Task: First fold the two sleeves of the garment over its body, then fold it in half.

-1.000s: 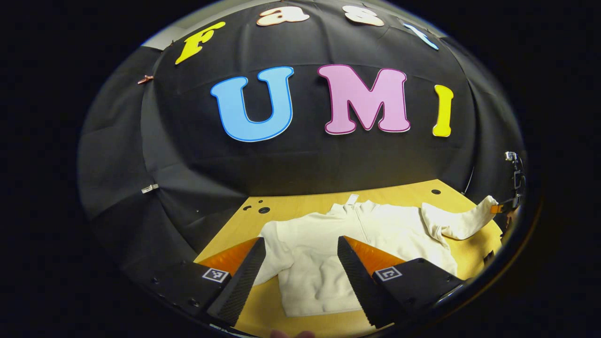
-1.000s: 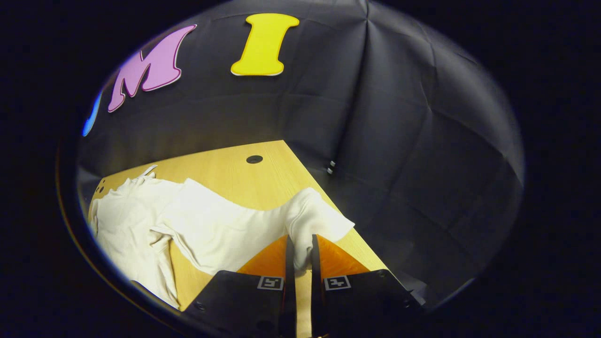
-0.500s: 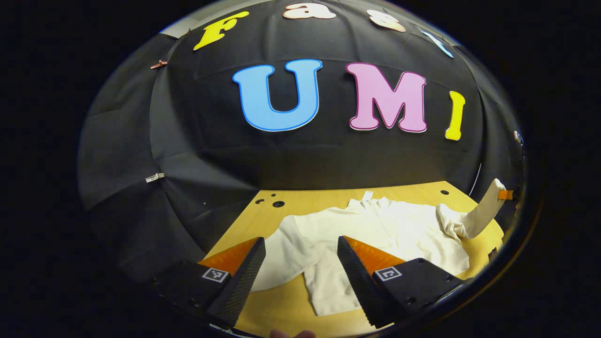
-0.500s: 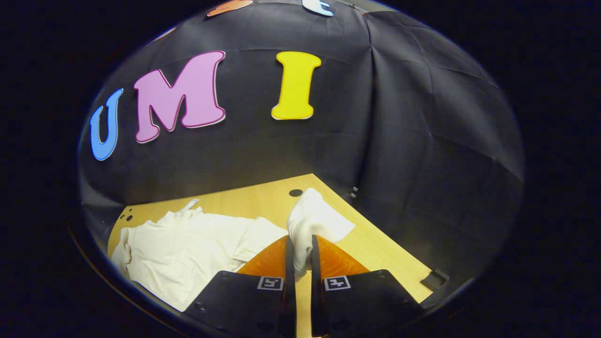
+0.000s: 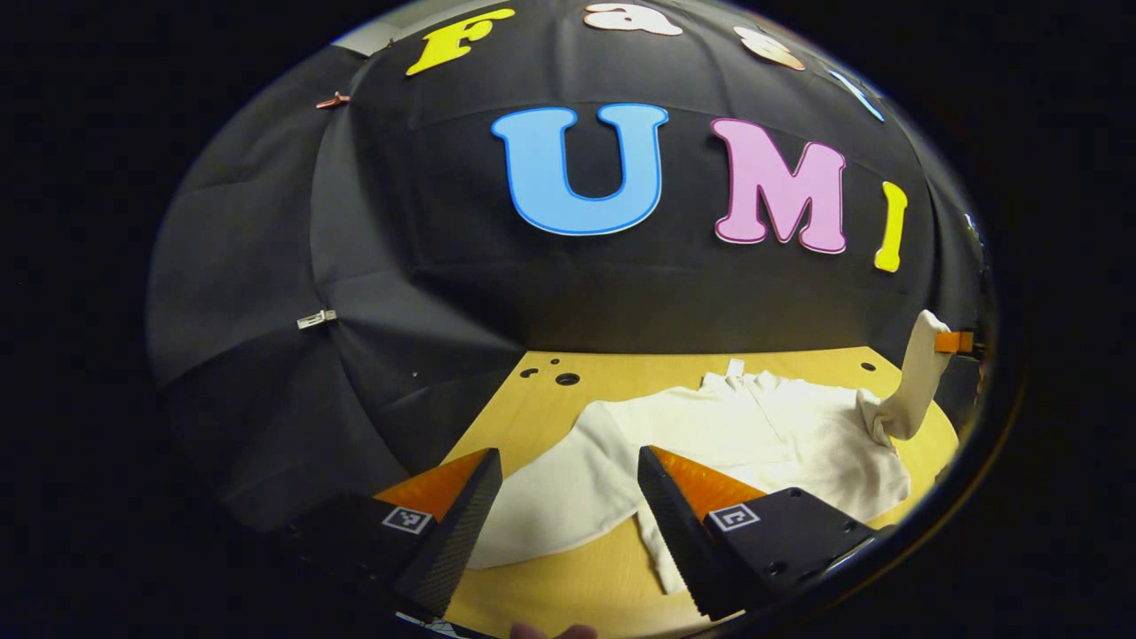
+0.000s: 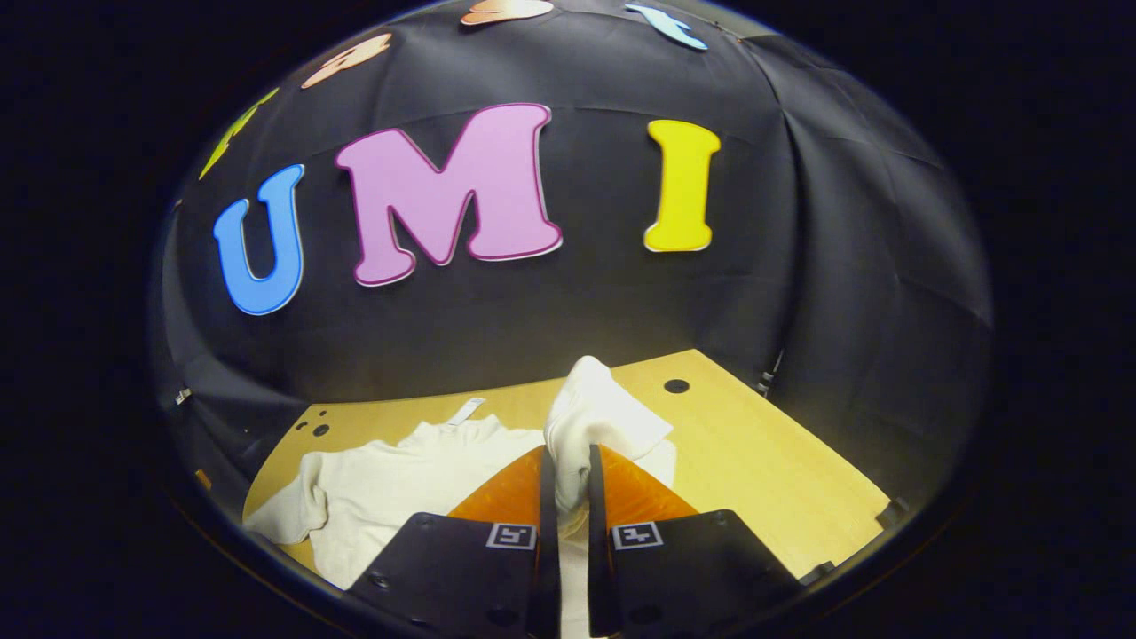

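Note:
A cream long-sleeved garment (image 5: 754, 439) lies flat on the wooden table (image 5: 550, 586), collar toward the wall. My left gripper (image 5: 568, 475) hovers open above the garment's left sleeve (image 5: 559, 506), which lies spread on the table between its fingers. My right gripper (image 6: 565, 470) is shut on the cuff of the right sleeve (image 6: 599, 417), held up off the table over the garment's body (image 6: 399, 497). In the left gripper view that lifted right sleeve (image 5: 914, 382) stands upright at the far right, with the right gripper (image 5: 954, 342) at its top.
Black cloth walls close in the table at the back and on both sides. Small round holes (image 5: 566, 379) mark the table's far left corner, and another hole (image 6: 676, 386) sits near the far right. Bare wood lies right of the garment (image 6: 781, 497).
My right gripper has carried the right sleeve's cuff up and inward over the body. My left gripper has shifted left, from above the body to above the left sleeve, staying open.

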Motion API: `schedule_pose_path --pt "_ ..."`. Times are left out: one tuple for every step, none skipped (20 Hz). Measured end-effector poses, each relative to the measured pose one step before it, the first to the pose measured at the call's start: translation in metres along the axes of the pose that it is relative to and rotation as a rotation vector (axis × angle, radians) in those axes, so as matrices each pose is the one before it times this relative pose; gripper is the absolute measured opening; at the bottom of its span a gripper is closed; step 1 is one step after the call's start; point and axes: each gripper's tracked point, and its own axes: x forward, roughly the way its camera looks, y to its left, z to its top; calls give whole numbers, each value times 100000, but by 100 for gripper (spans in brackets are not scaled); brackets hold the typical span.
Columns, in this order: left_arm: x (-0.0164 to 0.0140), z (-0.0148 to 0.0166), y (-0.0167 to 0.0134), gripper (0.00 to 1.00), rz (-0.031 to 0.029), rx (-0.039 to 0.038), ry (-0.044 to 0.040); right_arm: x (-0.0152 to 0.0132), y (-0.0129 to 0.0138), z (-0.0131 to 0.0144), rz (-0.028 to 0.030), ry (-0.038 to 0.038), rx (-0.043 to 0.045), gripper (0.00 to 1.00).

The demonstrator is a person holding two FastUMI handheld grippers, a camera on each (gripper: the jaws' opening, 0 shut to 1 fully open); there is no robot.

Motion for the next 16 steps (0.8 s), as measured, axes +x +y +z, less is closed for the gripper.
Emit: schedule_pose_path --pt "218 -195 663 97 610 -113 369 295 1725 -100 2274 140 -215 17" --pt "163 -287 750 97 917 -142 185 395 1622 -188 2169 89 -228 17" --pt "171 -159 794 97 910 -252 448 367 1624 -244 2397 311 -785 17" --pt "241 -359 735 97 1093 -409 417 405 1833 -482 2665 763 -1116 16" --pt "212 -151 761 97 1062 -498 371 424 1833 -387 3174 534 -1214 17" --pt "103 -354 801 97 1268 -339 504 593 1599 -434 3218 560 -1836 17" --pt "135 -240 779 97 1399 -202 463 604 1469 -512 2810 853 -2570 17" --pt "42 -162 736 97 1313 -307 390 652 1278 -804 2762 1151 -2610 16" --pt "121 -218 742 97 1173 -454 667 630 1246 -916 2696 1888 -2404 16" --pt "34 -361 588 97 1038 -350 684 660 1375 -1025 2600 2087 -2056 17" --pt "67 -293 778 97 1533 -196 824 768 1307 -1093 2434 2288 -1967 17" --pt "-46 -463 539 97 1372 -153 630 738 1113 -1013 2165 2168 -1848 16" --pt "29 -410 644 97 1377 64 594 761 873 -1090 1722 2400 -1900 16" --pt "-69 -561 637 97 1298 326 641 627 1092 -1215 2523 2890 -1293 16" --pt "-4 -374 572 97 1117 528 816 1015 1120 -1316 2359 3309 -701 17" --pt "83 -661 428 97 1013 397 987 1008 902 -1165 1523 2861 -992 17"
